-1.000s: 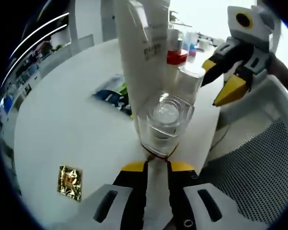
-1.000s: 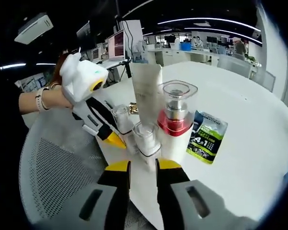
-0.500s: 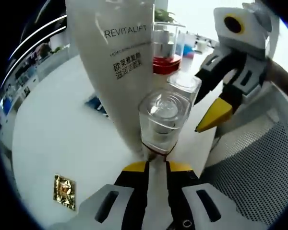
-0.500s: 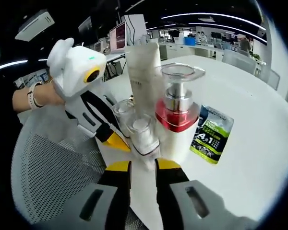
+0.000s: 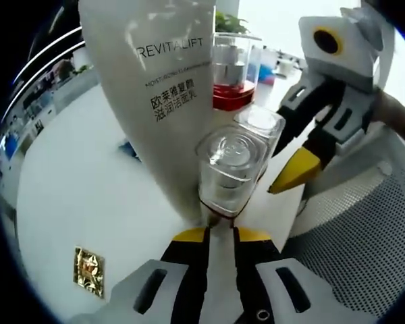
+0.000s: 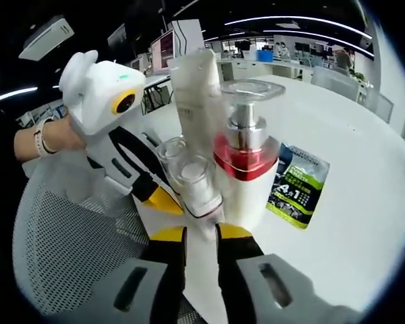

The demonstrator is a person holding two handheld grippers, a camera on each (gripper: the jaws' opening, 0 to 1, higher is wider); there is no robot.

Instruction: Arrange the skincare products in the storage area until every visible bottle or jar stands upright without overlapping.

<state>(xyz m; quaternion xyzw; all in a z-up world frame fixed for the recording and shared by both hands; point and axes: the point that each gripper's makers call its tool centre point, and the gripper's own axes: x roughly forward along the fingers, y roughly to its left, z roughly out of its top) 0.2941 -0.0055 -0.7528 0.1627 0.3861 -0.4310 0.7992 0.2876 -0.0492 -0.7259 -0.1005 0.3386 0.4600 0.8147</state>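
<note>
Your left hand-held gripper [image 5: 212, 233]: its jaws are drawn together on the base of a small clear-capped bottle [image 5: 229, 169] — the yellow tips pinch its dark red bottom edge.
Your right hand-held gripper [image 6: 201, 233]: jaws close together on another small clear-capped bottle [image 6: 196, 185], held at its base.
Tube: the tall white tube [image 5: 162, 88] stands upright on its cap, touching the bottle in your left gripper.
Pump bottle: the red-collared pump bottle [image 6: 246, 169] stands upright just beside the tube, with a clear cover over the pump.
Grouping: all 4 products sit tightly clustered at the edge of the white bench [image 5: 74, 182].
Loose items: a green sachet [image 6: 295, 185] lies flat near the pump bottle — a gold foil packet [image 5: 88, 271] lies well apart.
</note>
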